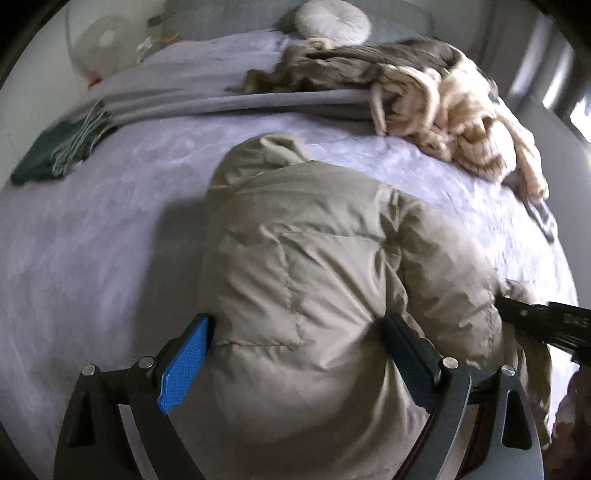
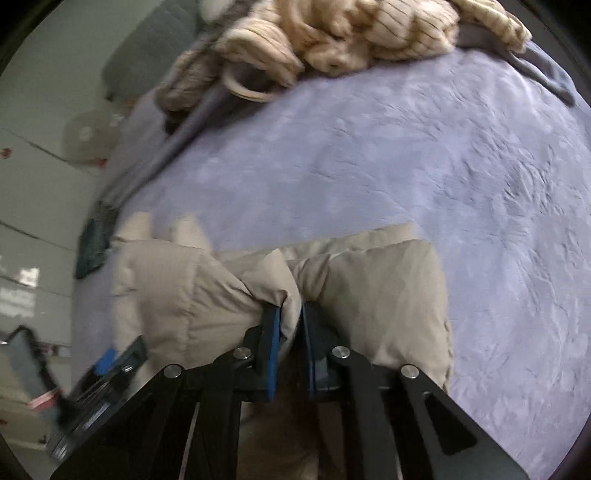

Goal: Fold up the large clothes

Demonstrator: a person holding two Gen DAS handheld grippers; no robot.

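A beige puffer jacket (image 1: 314, 258) lies bunched on the lilac bedspread (image 1: 110, 221). My left gripper (image 1: 297, 323) stands wide open over its near end, with the puffy bulk filling the space between the blue-padded fingers (image 1: 184, 362). The black right gripper (image 1: 535, 321) reaches in at the jacket's right edge. In the right wrist view my right gripper (image 2: 291, 317) is shut on a pinched fold of the jacket (image 2: 369, 288), the cloth squeezed between its pads. The left gripper (image 2: 110, 365) shows blurred at the lower left there.
A cream knitted blanket (image 1: 443, 118) and a grey-brown throw (image 1: 351, 66) are heaped at the bed's far right. A folded grey blanket (image 1: 184, 85), a dark green fringed scarf (image 1: 55, 151), a round white cushion (image 1: 332, 18) and a white fan (image 1: 103, 40) lie beyond.
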